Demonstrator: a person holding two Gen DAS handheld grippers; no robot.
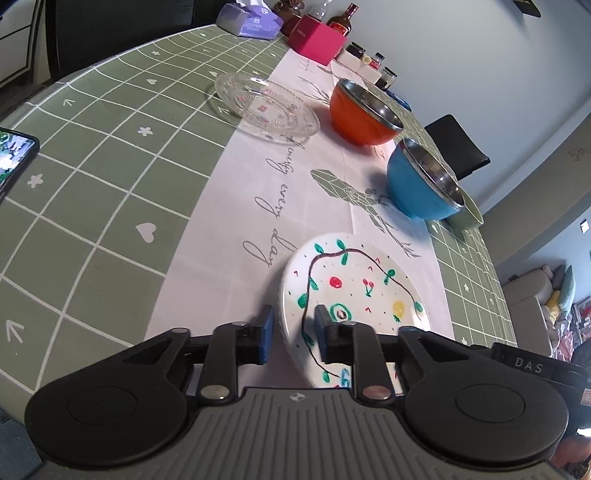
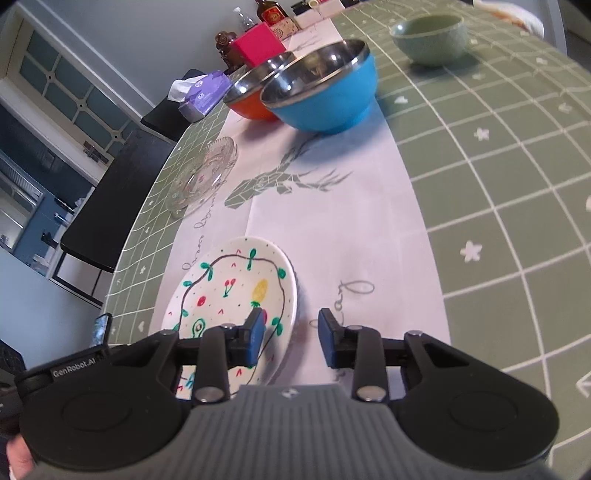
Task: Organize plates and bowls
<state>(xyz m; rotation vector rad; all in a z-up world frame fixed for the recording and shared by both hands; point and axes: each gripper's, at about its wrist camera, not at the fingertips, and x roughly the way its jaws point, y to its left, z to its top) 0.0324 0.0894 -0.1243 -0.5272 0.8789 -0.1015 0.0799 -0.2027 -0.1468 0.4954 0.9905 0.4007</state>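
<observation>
Near the table's front edge, both tools, left (image 1: pixel 293 334) and right (image 2: pixel 291 338), straddle the painted plate's (image 1: pixel 354 284) rim, released; ceramic looks stiff, slick, breakable—pinch the rim.

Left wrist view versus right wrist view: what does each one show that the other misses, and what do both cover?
Only the left wrist view shows the phone at the table's edge and the small jars beyond the pink box.

Only the right wrist view shows the whole green bowl and the black bench beside the table.

Both show the painted plate, glass plate, orange bowl, blue bowl and tissue pack.
</observation>
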